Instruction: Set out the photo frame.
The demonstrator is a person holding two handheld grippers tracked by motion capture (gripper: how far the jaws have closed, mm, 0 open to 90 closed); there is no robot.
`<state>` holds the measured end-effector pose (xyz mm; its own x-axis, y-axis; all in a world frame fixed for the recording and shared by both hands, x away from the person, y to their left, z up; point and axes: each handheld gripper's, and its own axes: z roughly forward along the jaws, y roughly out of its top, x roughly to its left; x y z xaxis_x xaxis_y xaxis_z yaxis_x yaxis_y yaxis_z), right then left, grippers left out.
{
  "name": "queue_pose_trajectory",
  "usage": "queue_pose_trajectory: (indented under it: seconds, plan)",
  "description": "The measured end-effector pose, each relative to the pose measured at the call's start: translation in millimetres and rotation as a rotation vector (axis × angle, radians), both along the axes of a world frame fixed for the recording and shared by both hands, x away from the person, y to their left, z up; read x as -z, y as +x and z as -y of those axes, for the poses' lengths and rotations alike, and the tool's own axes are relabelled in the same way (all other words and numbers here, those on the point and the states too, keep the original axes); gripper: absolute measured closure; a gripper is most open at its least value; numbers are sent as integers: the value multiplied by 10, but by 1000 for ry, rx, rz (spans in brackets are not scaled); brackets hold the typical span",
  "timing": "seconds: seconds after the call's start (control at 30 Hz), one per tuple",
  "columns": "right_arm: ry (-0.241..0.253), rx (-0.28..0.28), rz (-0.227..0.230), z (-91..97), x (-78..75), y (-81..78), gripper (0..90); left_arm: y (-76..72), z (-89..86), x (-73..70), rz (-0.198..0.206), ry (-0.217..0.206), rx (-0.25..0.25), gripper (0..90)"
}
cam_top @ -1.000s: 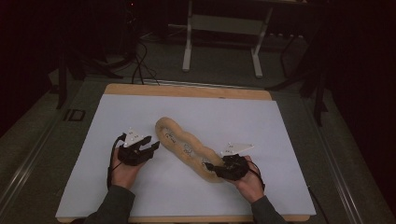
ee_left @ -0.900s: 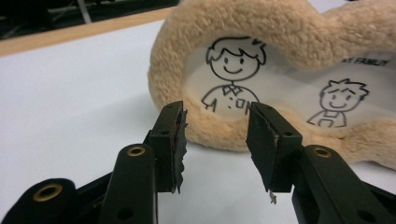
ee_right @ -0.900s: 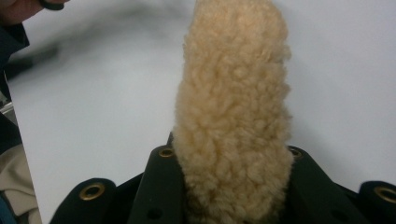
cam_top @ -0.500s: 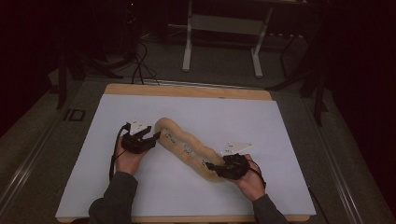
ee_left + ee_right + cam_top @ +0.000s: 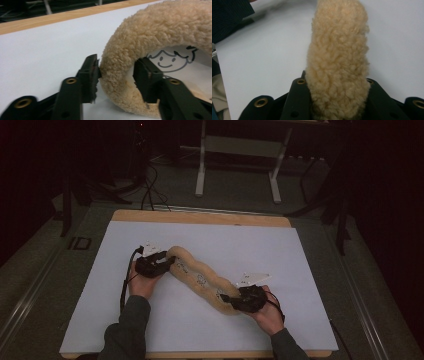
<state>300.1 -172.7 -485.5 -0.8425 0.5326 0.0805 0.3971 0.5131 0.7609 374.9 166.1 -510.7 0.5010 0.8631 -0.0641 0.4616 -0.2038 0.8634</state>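
Observation:
A long tan fleece plush (image 5: pixel 200 279) with drawn faces snakes across the white sheet (image 5: pixel 240 240). My left gripper (image 5: pixel 162 265) is at its far left end. In the left gripper view the curled end of the plush (image 5: pixel 155 27) sits between the jaws of the left gripper (image 5: pixel 116 72); they have just been closing and both pads touch the pile. A drawn face (image 5: pixel 172 58) shows beyond. My right gripper (image 5: pixel 231 299) holds the near right end. In the right gripper view the plush (image 5: pixel 339 45) runs straight out from the right gripper (image 5: pixel 337 85), which is shut on it.
The sheet lies on a wooden table whose far edge (image 5: pixel 200 217) shows as a strip. Behind the table stand a white metal frame (image 5: pixel 237 165) and dark cables (image 5: pixel 150 185) on the floor. A dark sleeve (image 5: pixel 229 17) shows at the upper left of the right gripper view.
My left hand has moved away from me and to the right, up to the plush's far end, which now sits between its jaws. The right hand has stayed in place.

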Motion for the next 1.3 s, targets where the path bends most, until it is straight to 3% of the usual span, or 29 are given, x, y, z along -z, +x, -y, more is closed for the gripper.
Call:
queue_pose_trajectory:
  seconds: [0.23,0.57,0.73,0.97,1.2,1.3]
  plan:
    - [-18,-5,2,-9,-11,2,728,41,-32,34,-33,-20,3,645]
    - [-25,6,-15,1,-17,27,726,33,33,20,-47,13,-27,723]
    - [-41,50,0,-8,-9,-15,693,32,42,17,-53,12,-38,725]
    - [-39,131,-22,36,40,-83,610,23,61,7,-59,14,-58,727]
    - [-45,174,-33,58,98,-122,552,9,58,-2,-63,18,-63,727]
    - [-24,208,-54,77,114,-131,546,-4,54,-4,-66,13,-70,727]
